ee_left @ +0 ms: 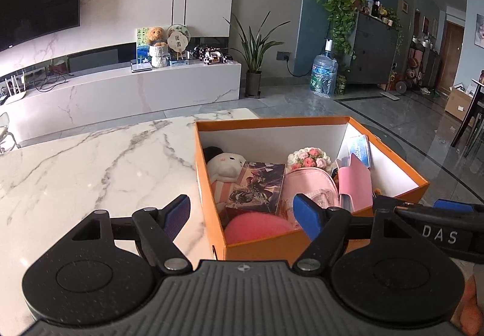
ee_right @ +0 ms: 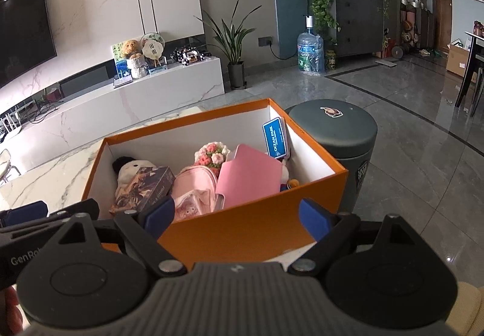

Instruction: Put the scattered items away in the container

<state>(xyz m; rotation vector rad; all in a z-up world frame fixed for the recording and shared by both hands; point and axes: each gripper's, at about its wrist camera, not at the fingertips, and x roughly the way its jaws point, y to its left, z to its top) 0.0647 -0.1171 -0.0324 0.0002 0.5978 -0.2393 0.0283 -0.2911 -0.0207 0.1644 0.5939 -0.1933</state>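
An orange cardboard box [ee_left: 390,154] with white inner walls stands on the marble table [ee_left: 90,160]; it also shows in the right wrist view [ee_right: 242,227]. Inside lie a white plush doll [ee_left: 225,165], a dark illustrated box [ee_left: 257,187], a pink pouch [ee_left: 308,184], a pink case [ee_left: 355,184], a crocheted flower bouquet [ee_left: 308,157], a blue card [ee_left: 360,149] and a round pink item [ee_left: 257,227]. My left gripper [ee_left: 242,215] is open and empty, straddling the box's near left corner. My right gripper [ee_right: 236,218] is open and empty at the box's near wall.
A dark grey cylindrical bin [ee_right: 341,136] stands right beside the box's far right side. The right gripper's body [ee_left: 438,230] shows at the right of the left wrist view. Beyond the table are a white TV console [ee_left: 121,87] and grey tiled floor [ee_left: 393,112].
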